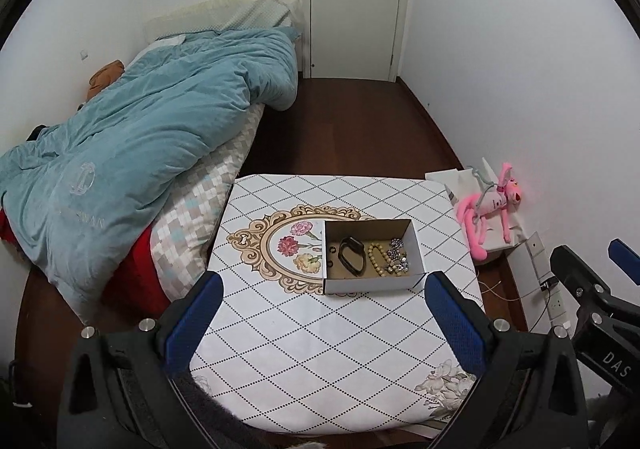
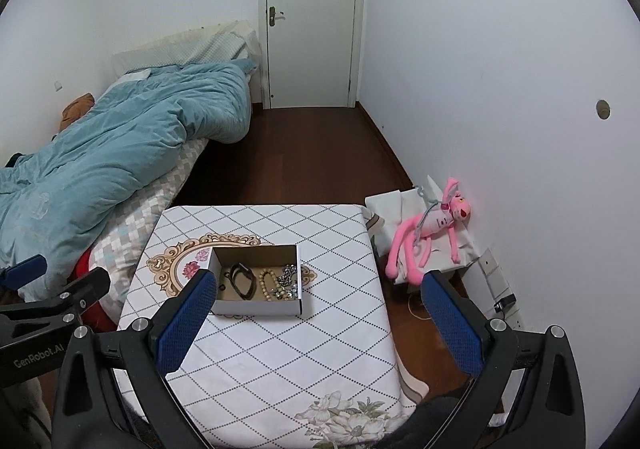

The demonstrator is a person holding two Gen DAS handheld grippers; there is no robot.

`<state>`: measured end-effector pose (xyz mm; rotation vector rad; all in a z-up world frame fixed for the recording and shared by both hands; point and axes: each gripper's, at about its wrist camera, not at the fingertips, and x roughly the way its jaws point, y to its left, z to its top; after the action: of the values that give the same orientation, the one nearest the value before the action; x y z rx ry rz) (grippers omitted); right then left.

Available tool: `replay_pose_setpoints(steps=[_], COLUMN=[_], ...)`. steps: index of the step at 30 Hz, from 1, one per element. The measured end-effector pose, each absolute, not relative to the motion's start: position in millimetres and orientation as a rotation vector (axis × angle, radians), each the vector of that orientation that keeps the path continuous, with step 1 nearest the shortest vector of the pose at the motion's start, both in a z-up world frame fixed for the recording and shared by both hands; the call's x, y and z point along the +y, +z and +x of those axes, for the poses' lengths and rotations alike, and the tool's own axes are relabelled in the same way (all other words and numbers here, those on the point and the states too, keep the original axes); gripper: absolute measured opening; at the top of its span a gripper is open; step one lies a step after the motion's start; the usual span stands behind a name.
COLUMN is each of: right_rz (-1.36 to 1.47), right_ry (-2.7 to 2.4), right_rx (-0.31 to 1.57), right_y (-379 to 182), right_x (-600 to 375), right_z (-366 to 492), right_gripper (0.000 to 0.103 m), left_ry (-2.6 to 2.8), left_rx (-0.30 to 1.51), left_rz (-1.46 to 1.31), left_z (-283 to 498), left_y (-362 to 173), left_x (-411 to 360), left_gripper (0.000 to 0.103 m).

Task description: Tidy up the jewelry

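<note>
Nearest, left gripper [image 1: 322, 323] held wide open with nothing between its blue pads [image 1: 456, 323], raised above the near edge of the table [image 1: 280, 361] and aimed straight at the box [image 1: 370, 283]; probably parked high for a full look before any reach. Right gripper [image 2: 316, 323] likewise spread wide and empty, hovering over the table's near right side, its left pad [image 2: 186, 323] overlapping the box's near left corner in that view only, not touching. Both apart from the jewelry, so likely either done or not yet begun. On the cloth, near the middle, the open cardboard box resting partly over the printed floral medallion [image 1: 288, 245]. Inside, laid side by side rather than heaped: small dark rings [image 1: 330, 256] at the left, a black bangle [image 1: 352, 255] next, a beige bead string [image 1: 380, 259], then a glittering metallic piece [image 1: 398, 255] at the right. Sorted by kind, it seems, to keep strands from tangling. Nothing loose visible on the table outside the box. Beyond the right edge, a pink plush [image 1: 490, 207] leaning at the wall. Left, a bed [image 1: 132, 141] with a teal duvet; farthest, a shut door [image 1: 356, 1].
</note>
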<state>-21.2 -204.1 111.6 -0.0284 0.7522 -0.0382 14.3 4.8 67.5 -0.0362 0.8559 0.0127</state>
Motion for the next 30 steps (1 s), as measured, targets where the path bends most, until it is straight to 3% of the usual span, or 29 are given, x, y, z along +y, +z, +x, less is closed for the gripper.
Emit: replay_pose_setpoints(steps=[30], right_rz=[-0.045], right_ry=[-0.037], right_rx=[0.971], right_y=[44], right_x=[-207], right_z=[62], right_gripper=[0.103], left_ry=[0.056], left_rx=[1.065], left_rz=[-0.046], left_z=[81], left_y=[14], left_x=[0], left_gripper=[0.103])
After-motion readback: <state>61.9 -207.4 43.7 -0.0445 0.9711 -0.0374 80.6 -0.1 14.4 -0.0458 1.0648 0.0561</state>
